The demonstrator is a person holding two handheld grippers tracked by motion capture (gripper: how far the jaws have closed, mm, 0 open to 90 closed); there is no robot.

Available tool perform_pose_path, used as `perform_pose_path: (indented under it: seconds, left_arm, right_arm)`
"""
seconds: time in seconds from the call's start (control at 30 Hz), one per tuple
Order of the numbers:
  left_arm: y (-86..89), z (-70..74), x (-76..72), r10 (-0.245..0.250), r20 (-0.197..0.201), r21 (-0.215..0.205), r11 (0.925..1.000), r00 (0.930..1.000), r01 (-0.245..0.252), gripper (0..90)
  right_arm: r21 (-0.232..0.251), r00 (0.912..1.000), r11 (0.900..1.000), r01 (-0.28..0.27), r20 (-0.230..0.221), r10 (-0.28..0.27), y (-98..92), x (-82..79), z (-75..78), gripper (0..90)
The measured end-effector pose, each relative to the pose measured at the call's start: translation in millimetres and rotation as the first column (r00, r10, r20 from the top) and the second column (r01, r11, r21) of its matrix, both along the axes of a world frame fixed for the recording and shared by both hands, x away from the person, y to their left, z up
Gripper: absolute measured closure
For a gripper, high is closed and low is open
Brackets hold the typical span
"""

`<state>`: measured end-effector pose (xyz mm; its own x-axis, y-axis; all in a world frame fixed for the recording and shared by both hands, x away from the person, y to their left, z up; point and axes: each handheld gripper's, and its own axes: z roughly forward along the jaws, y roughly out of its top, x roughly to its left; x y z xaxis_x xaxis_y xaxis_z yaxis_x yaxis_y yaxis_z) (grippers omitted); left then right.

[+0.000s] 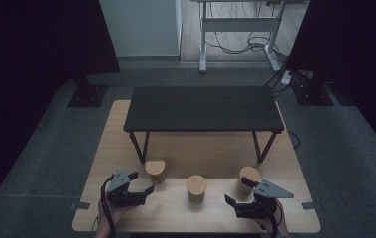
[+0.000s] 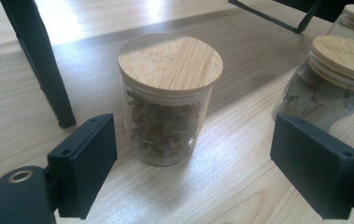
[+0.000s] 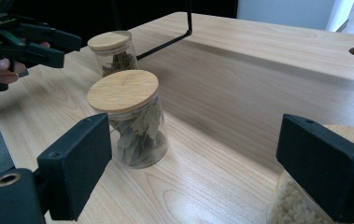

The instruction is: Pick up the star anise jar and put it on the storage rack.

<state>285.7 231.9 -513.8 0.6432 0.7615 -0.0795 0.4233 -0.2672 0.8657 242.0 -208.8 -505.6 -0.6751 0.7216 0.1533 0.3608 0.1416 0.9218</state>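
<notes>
A person's left tool [image 2: 193, 168] is hovering wide open and empty before a clear glass jar of dried brown spice with a round bamboo lid [image 2: 167, 100], left of the leaf-filled middle jar [image 2: 326, 84] on the pale wooden surface [image 2: 240, 186]. The right tool [image 3: 193, 172] is also gaping empty. The glass is likely slippery and breakable; gripping the wall below the lid looks safest.

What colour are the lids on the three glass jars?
Light bamboo tan with wood grain, clearest on the left jar's lid in the left gripper view.

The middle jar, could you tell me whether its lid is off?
No, the middle jar holds bay leaves and its round wooden lid sits flat on top, closing it.
</notes>
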Motion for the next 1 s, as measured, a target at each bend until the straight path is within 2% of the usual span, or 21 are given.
perform_pose_path:
  seconds: [0.57, 1.0]
  left_arm:
    - [-9.9, -0.7, 18.0, 0.009, 0.015, 0.037, 0.9992, 0.9998, -0.01, 12.2]
    - [-13.3, -3.4, 32.0, 0.026, 0.0, 0.045, 0.9986, 0.9997, -0.026, 10.7]
  right_arm:
    - [-0.007, 0.9999, 1.0, -0.014, -0.003, 0.014, 4.6, -0.7, -2.0, 9.3]
    - [-0.013, 0.9997, 1.0, -0.019, -0.014, 0.019, 6.1, 0.0, -4.3, 9.4]
